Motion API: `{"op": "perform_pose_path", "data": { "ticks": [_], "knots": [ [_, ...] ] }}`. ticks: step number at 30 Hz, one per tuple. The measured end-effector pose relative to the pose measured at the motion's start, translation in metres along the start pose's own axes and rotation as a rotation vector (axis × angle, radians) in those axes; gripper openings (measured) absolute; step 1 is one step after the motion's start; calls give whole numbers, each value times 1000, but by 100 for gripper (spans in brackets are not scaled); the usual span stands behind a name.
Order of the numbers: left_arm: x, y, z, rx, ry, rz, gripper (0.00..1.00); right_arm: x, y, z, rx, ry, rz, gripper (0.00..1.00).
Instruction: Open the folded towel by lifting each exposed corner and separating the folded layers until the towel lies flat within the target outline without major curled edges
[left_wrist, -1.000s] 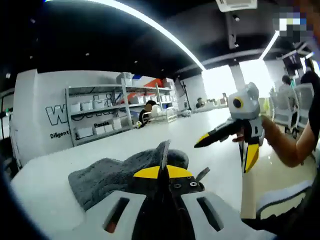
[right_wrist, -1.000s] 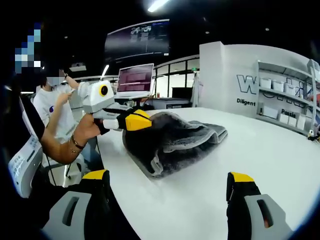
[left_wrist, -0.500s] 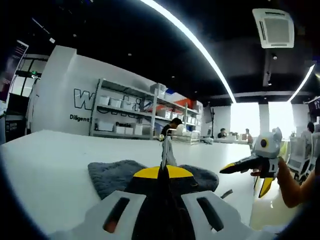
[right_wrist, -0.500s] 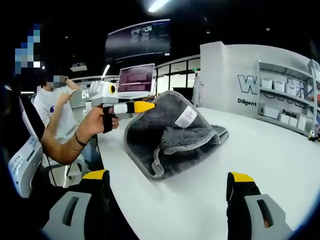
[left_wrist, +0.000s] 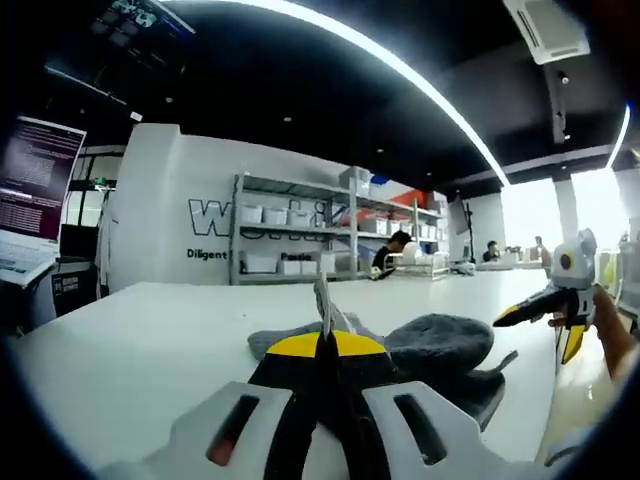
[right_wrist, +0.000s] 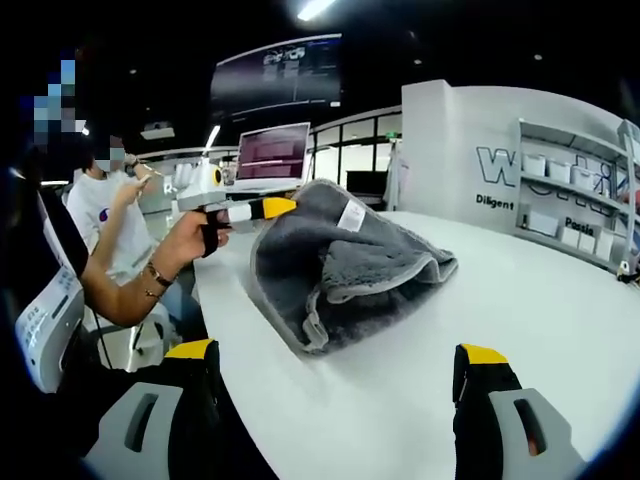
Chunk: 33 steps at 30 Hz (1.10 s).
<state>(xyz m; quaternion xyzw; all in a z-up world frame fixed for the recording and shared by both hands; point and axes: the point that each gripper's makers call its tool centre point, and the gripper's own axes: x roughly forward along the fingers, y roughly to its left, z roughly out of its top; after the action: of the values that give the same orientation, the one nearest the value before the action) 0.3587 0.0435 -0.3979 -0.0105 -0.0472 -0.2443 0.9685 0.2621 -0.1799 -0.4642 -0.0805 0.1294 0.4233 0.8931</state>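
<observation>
Grey towel (right_wrist: 345, 265) on the white table (right_wrist: 520, 310), bunched and partly folded. One corner lifted up off the table, with a small white tag (right_wrist: 351, 214) showing on the raised flap. Lower layers hidden under that flap.

Left claw (right_wrist: 272, 207) seen in the right gripper view, held by a hand (right_wrist: 195, 236), yellow tips pressed together on the raised towel edge. Same claw (left_wrist: 322, 345) in the left gripper view: jaws shut tight, a thin strip of towel (left_wrist: 430, 345) sticking up between them. Most of the towel near the claw hidden behind the claw itself.

Right claw (right_wrist: 340, 365) at the bottom of the right gripper view, jaws spread wide, nothing between them, apart from the towel. Also seen far off at the right in the left gripper view (left_wrist: 545, 315), small and hard to make out.

Behind the table: shelves (left_wrist: 290, 240) with white boxes, a wall with letters partly cut off, a laptop screen (right_wrist: 270, 158). No outline easy to see on the table.
</observation>
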Motion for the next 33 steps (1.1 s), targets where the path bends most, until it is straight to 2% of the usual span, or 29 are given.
{"op": "perform_pose_path", "data": {
  "ticks": [5, 10, 16, 20, 23, 28, 33],
  "knots": [
    [-11, 20, -1, 47, 5, 71, 2, 1, 0, 0, 0, 1, 1, 99],
    [-21, 28, -4, 78, 13, 110, 2, 3, 0, -1, 0, 6, 1, 99],
    [-37, 27, -3, 105, 7, 145, 2, 5, 2, 0, -2, 6, 5, 99],
    [-46, 25, -6, 93, 8, 162, 2, 6, 3, 1, -4, 6, 8, 99],
    [-53, 16, -9, 83, 3, 147, 2, 7, 3, 1, -4, 7, 11, 99],
    [-61, 21, -21, 150, 51, 197, 2, 8, 4, 0, -4, 10, 15, 99],
    [-60, 26, -40, 169, 123, 201, 2, 8, 6, 1, -7, 8, 18, 99]
  ]
}}
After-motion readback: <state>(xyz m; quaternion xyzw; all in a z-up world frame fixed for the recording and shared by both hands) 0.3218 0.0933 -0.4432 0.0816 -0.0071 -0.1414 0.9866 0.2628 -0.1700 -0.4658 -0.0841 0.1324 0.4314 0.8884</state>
